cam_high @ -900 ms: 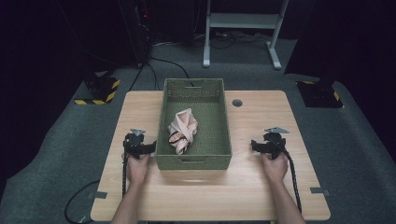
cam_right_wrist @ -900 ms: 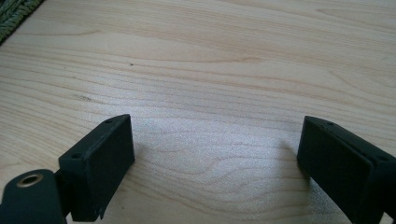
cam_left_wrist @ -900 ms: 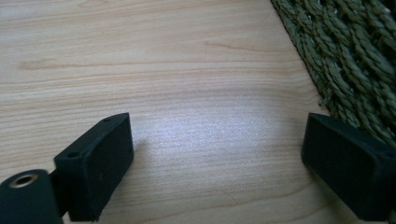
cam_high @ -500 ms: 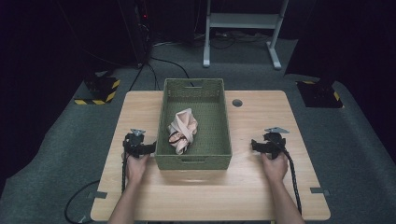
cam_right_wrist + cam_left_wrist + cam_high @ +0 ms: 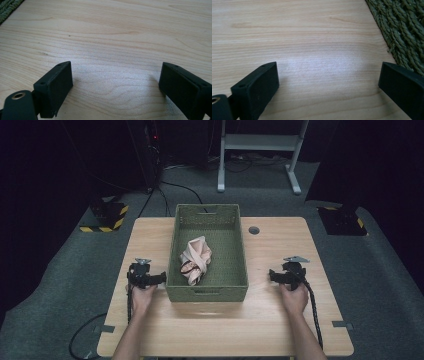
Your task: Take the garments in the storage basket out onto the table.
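A green woven basket (image 5: 174,251) stands in the middle of the wooden table (image 5: 270,315), with a crumpled pink cloth (image 5: 195,259) lying inside it. My left gripper (image 5: 144,275) rests on the table just left of the basket, held by a hand. Its jaws stand wide apart over bare wood (image 5: 324,72), and the basket's wall (image 5: 402,32) is at the right of its view. My right gripper (image 5: 287,272) rests to the right of the basket, open as well, with only wood between its fingers (image 5: 53,87).
A small round hole (image 5: 254,230) sits in the tabletop behind the basket's right corner. Black-and-yellow striped bases (image 5: 106,217) stand on the grey floor beyond the table, and a white frame (image 5: 260,142) is at the back. Cables trail from both grippers.
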A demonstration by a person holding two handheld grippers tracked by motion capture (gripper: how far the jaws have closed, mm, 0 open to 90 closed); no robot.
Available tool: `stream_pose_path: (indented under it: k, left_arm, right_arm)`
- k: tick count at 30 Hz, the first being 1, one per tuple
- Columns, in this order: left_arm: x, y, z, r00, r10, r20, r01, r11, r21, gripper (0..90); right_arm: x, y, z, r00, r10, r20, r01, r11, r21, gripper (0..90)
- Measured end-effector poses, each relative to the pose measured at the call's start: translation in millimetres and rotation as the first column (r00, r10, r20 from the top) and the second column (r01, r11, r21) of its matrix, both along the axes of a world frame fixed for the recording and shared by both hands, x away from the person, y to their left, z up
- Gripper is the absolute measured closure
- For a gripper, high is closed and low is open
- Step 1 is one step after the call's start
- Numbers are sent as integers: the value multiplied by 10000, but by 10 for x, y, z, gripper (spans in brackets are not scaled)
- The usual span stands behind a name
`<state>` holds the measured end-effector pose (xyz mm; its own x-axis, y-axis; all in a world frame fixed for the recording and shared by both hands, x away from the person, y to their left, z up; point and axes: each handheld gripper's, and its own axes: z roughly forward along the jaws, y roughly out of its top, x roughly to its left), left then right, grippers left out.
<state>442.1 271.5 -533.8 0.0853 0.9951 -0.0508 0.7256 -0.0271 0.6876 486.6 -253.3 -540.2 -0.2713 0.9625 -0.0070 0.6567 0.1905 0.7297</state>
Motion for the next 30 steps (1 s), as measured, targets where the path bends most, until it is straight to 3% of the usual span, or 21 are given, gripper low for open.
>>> stream_pose_path:
  k: [11,21,30]
  left_arm:
    - [-113,13,170,9994,-62,355,66,9999,-121,15]
    - [-256,69,341,9965,-177,812,235,9971,-721,18]
    - [-372,57,505,9909,-321,1309,441,9950,-898,27]
  right_arm:
    - [2,-2,0,10000,16,10,-16,10000,-12,114]
    - [1,0,0,10000,-1,-2,1,10000,5,114]
    - [1,0,0,10000,-1,5,1,10000,1,114]
